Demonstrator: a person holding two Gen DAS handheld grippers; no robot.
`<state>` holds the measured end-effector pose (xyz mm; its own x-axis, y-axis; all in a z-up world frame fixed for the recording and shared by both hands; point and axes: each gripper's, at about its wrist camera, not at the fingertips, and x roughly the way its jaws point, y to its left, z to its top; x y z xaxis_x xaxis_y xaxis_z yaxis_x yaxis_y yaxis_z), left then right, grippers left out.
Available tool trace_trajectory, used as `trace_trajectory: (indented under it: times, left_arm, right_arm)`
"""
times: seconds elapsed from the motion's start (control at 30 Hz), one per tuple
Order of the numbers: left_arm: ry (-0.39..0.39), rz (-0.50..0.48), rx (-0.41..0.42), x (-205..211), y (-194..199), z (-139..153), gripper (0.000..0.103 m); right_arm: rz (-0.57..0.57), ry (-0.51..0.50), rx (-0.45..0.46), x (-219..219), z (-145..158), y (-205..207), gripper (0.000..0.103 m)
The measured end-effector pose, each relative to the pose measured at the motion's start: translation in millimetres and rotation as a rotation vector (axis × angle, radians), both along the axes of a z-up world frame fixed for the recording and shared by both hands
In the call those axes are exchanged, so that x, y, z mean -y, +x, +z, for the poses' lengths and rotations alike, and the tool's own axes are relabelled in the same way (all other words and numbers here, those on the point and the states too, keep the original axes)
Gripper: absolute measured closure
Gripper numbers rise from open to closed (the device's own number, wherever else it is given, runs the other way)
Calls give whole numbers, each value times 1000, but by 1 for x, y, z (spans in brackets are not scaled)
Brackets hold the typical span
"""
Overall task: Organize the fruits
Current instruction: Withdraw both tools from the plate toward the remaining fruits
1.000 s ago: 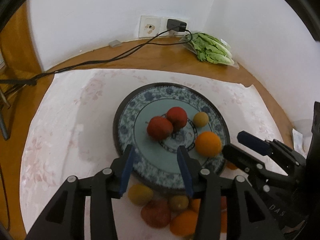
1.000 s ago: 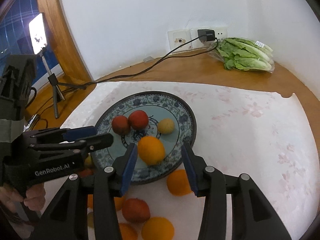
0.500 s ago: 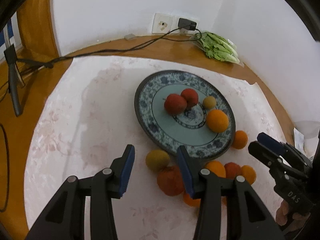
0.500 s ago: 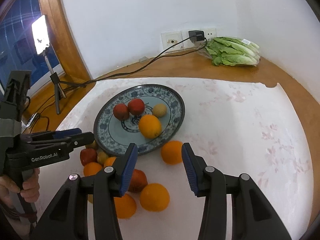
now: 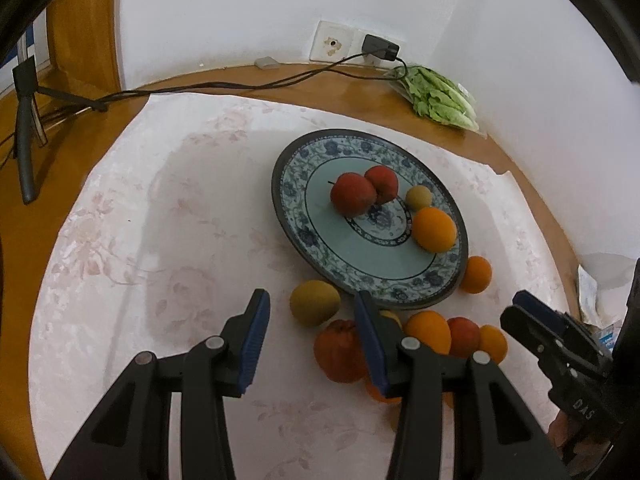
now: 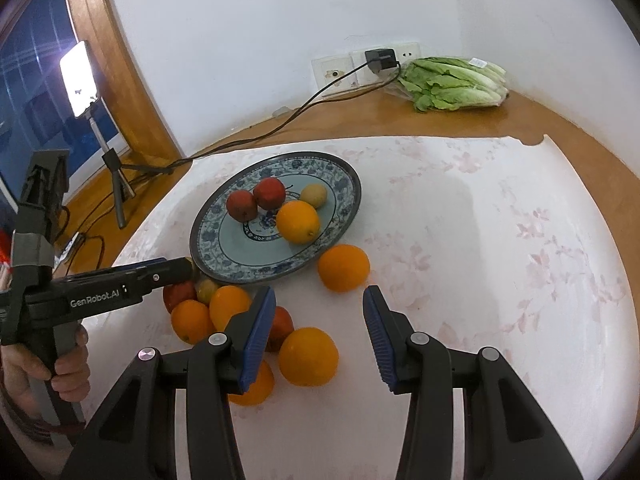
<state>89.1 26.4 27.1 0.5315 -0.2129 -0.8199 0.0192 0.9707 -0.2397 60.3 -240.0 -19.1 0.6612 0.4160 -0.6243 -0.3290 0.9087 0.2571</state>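
A blue-patterned plate [image 5: 360, 252] [image 6: 236, 242] lies on a white floral cloth and carries two red apples [image 5: 352, 196], a small yellow-green fruit [image 5: 419, 198] and an orange [image 5: 434, 229] [image 6: 298, 221]. Several loose oranges, apples and yellow-green fruits lie on the cloth at its near rim. My left gripper [image 5: 311, 296] [image 6: 176, 270] is open and holds nothing; a yellow-green fruit [image 5: 315, 303] lies just beyond its tips. My right gripper [image 6: 319, 294] [image 5: 520, 312] is also open and holds nothing; a lone orange [image 6: 343, 267] sits just ahead of it, and another orange [image 6: 308, 356] lies below its left finger.
Bagged lettuce [image 5: 440, 100] [image 6: 452, 84] lies on the wooden tabletop by the back wall. A plugged-in charger [image 6: 380, 58] trails a black cable to the left. A small tripod with a lit phone [image 6: 78, 76] stands at far left. A hand [image 6: 68, 368] holds the left gripper.
Both grippers have drawn back from the plate, which now looks farther off, and the loose fruit in front of it has come into full view. Both grippers stay open.
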Motion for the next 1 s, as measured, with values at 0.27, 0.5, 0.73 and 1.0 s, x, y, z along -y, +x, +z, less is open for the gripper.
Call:
trace_trajectory:
  times: [0.27, 0.5, 0.73, 1.0]
  left_arm:
    - [-95, 5, -28, -6, 6, -7, 59]
    - [-141, -13, -37, -3, 6, -10, 62]
    - [-126, 12, -25, -13, 2, -6, 74]
    - [-123, 8, -21, -8, 3, -11, 74]
  right_arm:
    - [-7, 12, -4, 4, -3, -4, 56]
    - [-14, 29, -19, 3, -7, 1, 56]
    - [-24, 24, -32, 1, -11, 11, 56]
    - [-26, 4, -45, -3, -15, 22, 56]
